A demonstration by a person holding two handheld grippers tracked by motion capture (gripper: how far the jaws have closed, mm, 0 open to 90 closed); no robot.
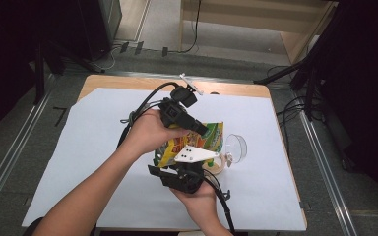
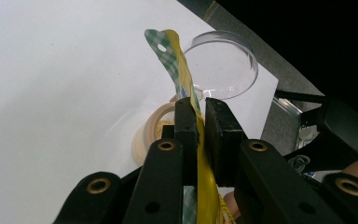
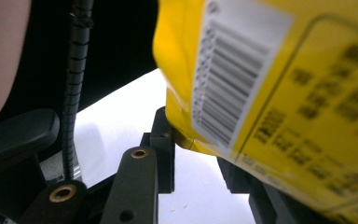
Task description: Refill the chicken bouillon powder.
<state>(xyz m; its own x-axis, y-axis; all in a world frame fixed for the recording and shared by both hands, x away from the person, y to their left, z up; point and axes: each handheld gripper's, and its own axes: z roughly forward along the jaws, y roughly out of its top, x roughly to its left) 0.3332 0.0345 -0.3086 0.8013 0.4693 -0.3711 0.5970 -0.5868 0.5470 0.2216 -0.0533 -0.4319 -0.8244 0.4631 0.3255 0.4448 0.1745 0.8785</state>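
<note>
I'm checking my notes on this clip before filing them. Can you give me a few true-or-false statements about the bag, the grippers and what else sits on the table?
1. The left gripper is shut on the yellow snack bag. True.
2. A clear round dish lies on the white sheet beside the bag. True.
3. The bag lies flat on the table, untouched. False: it is held up between both grippers.
4. The roll of tape is bright blue. False: it is beige.
5. The bag's back carries a barcode. True.
</note>
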